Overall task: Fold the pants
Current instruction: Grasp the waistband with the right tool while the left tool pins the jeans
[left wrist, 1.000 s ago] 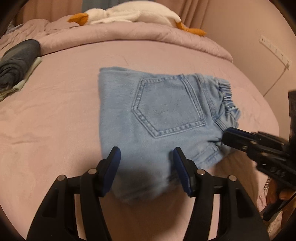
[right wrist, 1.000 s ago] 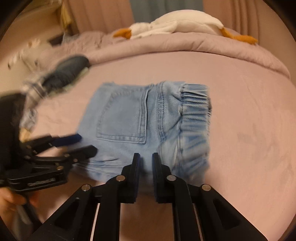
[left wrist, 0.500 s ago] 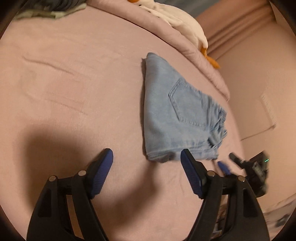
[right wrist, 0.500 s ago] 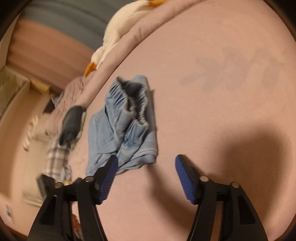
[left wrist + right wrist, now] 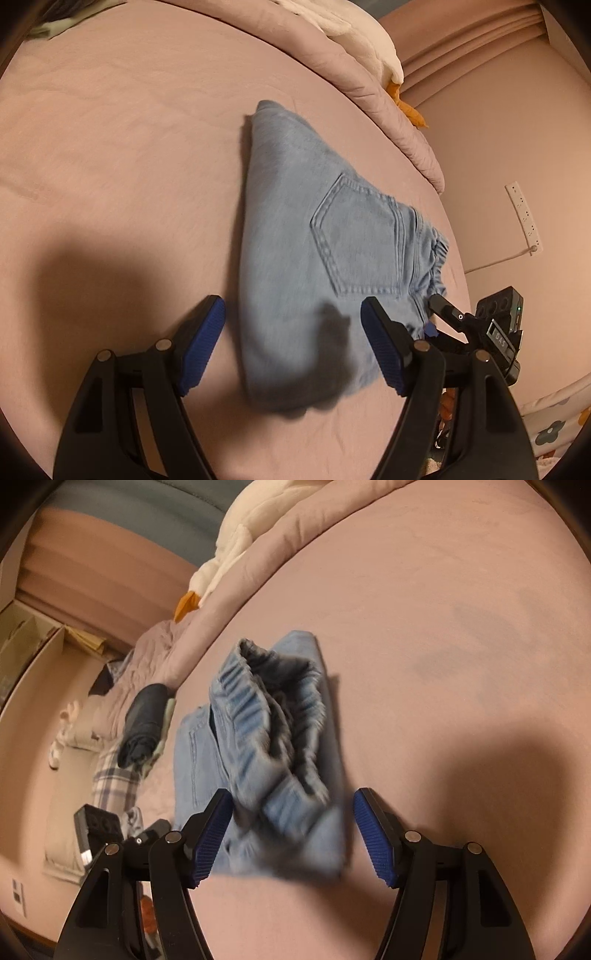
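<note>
The light blue denim pants [image 5: 317,258] lie folded into a compact bundle on the pink bed sheet [image 5: 110,166], back pocket up. My left gripper [image 5: 293,339] is open, its jaws straddling the near folded end of the pants. In the right wrist view the pants [image 5: 273,760] show their elastic waistband end. My right gripper [image 5: 293,830] is open, its jaws on either side of that near end. The right gripper's tip also shows in the left wrist view [image 5: 443,310], at the waistband corner.
A white plush goose [image 5: 236,539] lies on a rolled pink duvet [image 5: 332,55] at the head of the bed. A dark folded garment [image 5: 142,723] and plaid cloth [image 5: 110,779] lie at the bed's left side. A power strip [image 5: 524,218] hangs on the wall.
Both grippers opened wide and tilted; the right one let go of the waistband. Both views moved back in close over the folded pants after pulling away.
</note>
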The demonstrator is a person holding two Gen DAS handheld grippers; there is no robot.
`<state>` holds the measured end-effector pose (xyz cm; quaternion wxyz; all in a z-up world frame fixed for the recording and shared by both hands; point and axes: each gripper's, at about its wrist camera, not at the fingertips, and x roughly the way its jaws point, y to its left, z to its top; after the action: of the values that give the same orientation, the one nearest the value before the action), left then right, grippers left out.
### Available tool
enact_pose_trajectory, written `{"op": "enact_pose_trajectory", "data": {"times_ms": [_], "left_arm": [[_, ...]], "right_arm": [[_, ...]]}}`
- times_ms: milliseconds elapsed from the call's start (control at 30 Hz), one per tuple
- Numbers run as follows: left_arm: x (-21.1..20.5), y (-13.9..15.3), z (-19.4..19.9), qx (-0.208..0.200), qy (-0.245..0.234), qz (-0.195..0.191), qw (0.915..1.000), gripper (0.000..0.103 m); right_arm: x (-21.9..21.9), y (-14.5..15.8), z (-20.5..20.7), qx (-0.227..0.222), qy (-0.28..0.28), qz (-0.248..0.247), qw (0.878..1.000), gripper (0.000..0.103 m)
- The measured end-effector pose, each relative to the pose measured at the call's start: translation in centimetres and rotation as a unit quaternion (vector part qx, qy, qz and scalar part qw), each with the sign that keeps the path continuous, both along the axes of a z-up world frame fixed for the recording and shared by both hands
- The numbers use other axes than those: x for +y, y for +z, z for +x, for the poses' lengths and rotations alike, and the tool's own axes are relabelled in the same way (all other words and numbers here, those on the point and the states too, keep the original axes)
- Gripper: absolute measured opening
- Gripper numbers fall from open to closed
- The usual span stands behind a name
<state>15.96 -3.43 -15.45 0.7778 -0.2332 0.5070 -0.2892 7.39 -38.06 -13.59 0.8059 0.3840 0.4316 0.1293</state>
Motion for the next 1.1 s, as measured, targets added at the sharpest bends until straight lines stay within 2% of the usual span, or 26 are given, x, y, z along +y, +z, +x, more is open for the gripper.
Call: {"op": "enact_pose_trajectory", "data": {"times_ms": [267, 400, 600, 800, 1100], "left_arm": [[-1.9, -0.3, 2.9, -0.009, -0.003, 0.005, 0.9999, 0.076], [-3.0, -0.2, 3.6, -0.019, -0.017, 0.030, 0.9992, 0.076], [-4.1, -0.3, 3.6, -0.049, -0.034, 0.074, 0.9955, 0.076], [-4.2, -0.5, 3.5, -0.059, -0.037, 0.085, 0.9939, 0.076], [-4.6, -0.4, 3.2, -0.073, -0.041, 0.102, 0.9912, 0.076]], "right_arm": [[1.5, 0.0, 3.3, -0.013, 0.034, -0.029, 0.999, 0.072], [1.4, -0.2, 4.1, -0.017, 0.047, -0.030, 0.998, 0.072], [1.8, -0.3, 4.6, -0.031, 0.057, -0.038, 0.997, 0.072], [2.4, 0.0, 4.6, -0.035, 0.059, -0.060, 0.996, 0.072], [2.5, 0.0, 4.7, -0.034, 0.059, -0.065, 0.996, 0.072]]}}
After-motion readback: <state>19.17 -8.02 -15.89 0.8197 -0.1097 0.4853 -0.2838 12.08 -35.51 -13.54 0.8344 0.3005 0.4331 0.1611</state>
